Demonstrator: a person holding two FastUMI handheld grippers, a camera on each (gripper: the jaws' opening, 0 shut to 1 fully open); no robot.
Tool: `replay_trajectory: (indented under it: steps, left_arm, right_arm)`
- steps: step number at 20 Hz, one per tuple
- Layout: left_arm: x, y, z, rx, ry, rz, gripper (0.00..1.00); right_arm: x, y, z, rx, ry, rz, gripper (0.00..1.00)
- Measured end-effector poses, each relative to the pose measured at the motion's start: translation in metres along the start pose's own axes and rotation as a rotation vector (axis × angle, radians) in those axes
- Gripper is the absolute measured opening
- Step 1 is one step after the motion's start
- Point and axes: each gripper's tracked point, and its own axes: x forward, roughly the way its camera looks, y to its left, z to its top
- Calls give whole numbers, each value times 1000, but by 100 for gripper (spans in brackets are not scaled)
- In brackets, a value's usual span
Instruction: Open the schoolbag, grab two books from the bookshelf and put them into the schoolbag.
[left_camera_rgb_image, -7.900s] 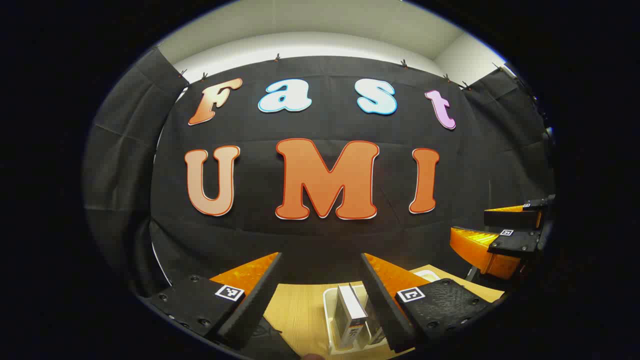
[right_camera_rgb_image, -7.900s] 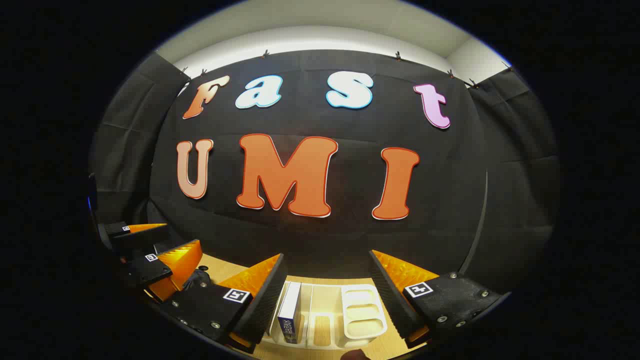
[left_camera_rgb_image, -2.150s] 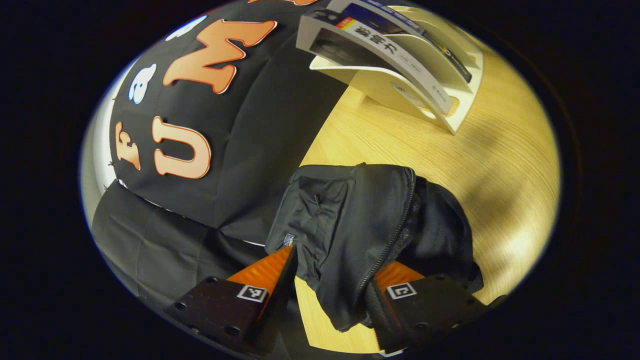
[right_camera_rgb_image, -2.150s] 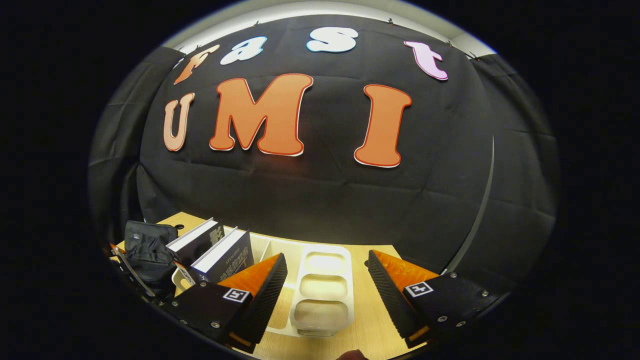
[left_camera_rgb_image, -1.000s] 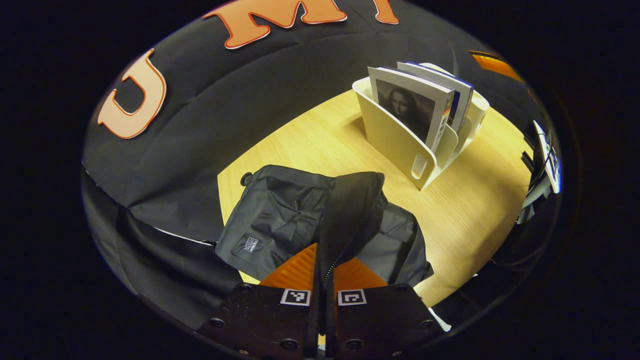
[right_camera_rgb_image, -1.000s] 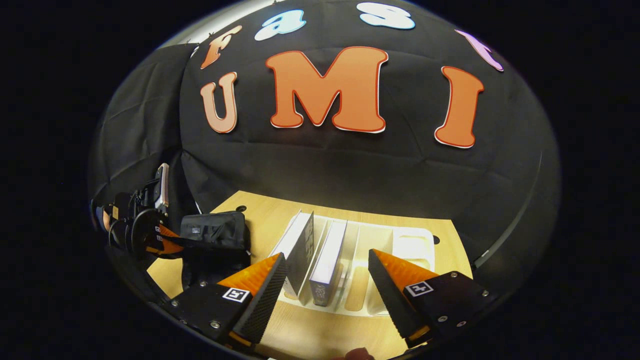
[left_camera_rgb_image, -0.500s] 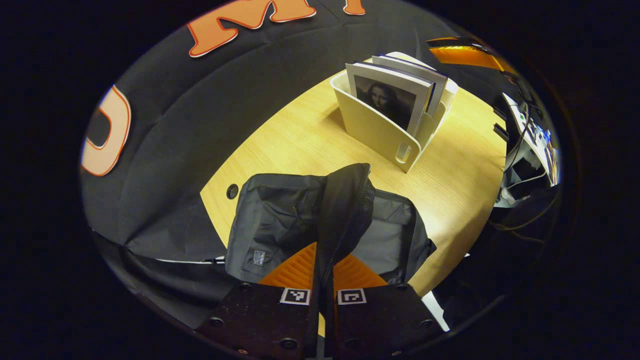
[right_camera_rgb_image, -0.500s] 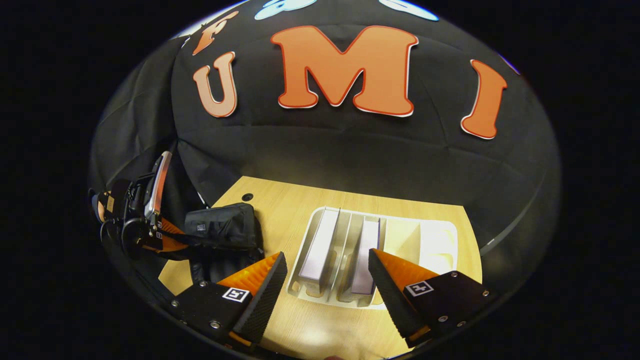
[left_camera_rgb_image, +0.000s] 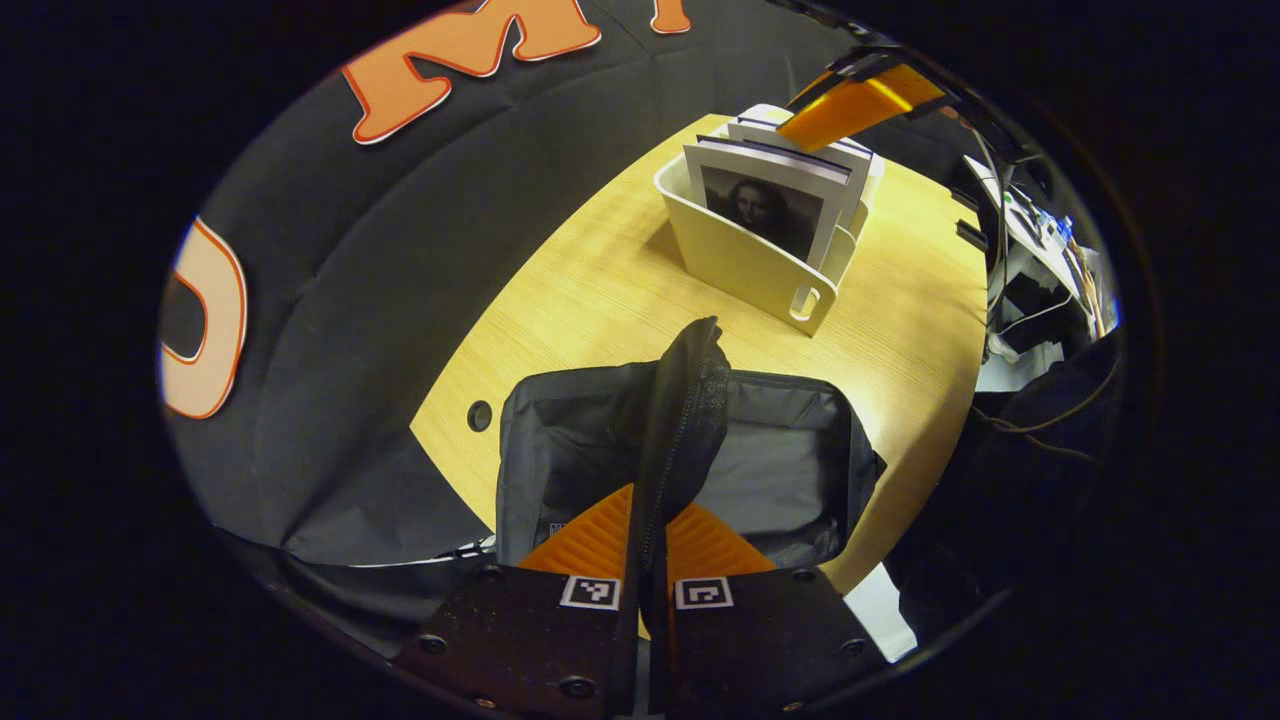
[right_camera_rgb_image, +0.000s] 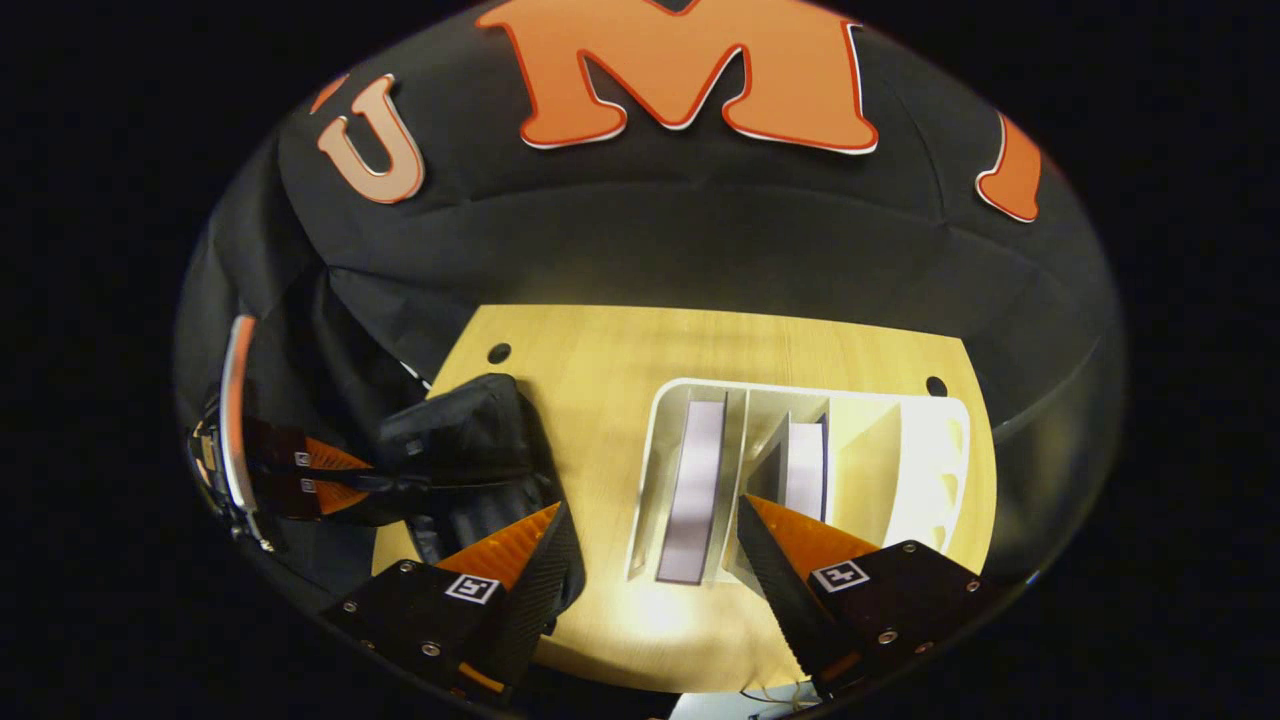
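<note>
Just ahead of its pinched-together fingers, the left gripper (left_camera_rgb_image: 645, 560) holds the schoolbag (left_camera_rgb_image: 780, 470) flap up while the right gripper (right_camera_rgb_image: 650, 570), spread wide, hovers above the nearest book (right_camera_rgb_image: 692, 490) in the bookshelf (right_camera_rgb_image: 935, 470) — a misaligned descent could jam a finger on the divider.

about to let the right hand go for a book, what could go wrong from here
1. The left gripper pinches only the thin zipper flap of the schoolbag; if it slips, the mouth may fall shut.
2. The right gripper, jaws open, hangs above the bookshelf; its right finger overlaps a divider beside the left book and could snag it.
3. Lifting one book might tip the light shelf.
</note>
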Motion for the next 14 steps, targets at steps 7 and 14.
replay_trajectory:
  steps: [7, 14]
  left_arm:
    - [8, 4, 4, -10, 27, -21, 6]
    - [10, 1, 7, -1, 43, -40, 6]
  right_arm:
    - [41, -3, -15, 84, 241, -43, 92]
    - [83, -22, -21, 128, 351, -158, 61]
